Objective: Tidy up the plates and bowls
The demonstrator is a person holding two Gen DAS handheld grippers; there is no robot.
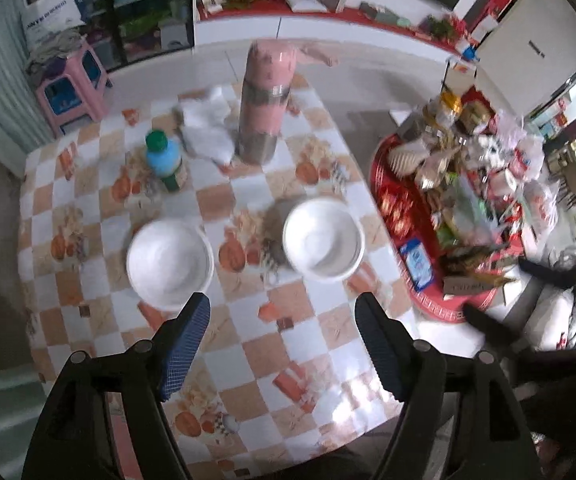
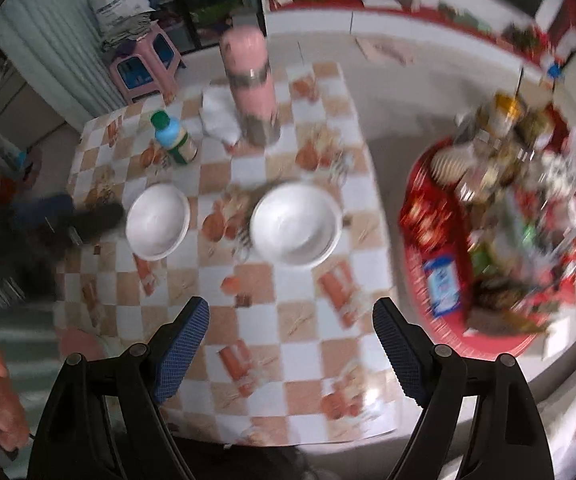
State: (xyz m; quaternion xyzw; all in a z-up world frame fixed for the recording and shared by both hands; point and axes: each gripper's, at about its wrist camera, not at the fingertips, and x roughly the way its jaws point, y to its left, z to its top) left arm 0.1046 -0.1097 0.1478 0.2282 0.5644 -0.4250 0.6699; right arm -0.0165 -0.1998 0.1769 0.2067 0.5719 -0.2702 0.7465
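Observation:
Two white bowls stand upright and apart on the checkered table. The left bowl (image 1: 170, 262) (image 2: 158, 226) is smaller. The right bowl (image 1: 323, 240) (image 2: 295, 226) is wider. My left gripper (image 1: 284, 306) is open and empty, held above the table's near part, short of both bowls. My right gripper (image 2: 291, 312) is open and empty, above the table in front of the right bowl. The left gripper also shows in the right wrist view (image 2: 80, 220), left of the small bowl.
A pink thermos (image 1: 266, 100) (image 2: 252, 92), a green-capped bottle (image 1: 166, 160) (image 2: 174, 138) and crumpled white paper (image 1: 208, 124) stand at the table's far side. A red tray of snacks (image 1: 447, 216) (image 2: 495, 232) sits to the right. A pink stool (image 1: 74, 84) stands beyond the table.

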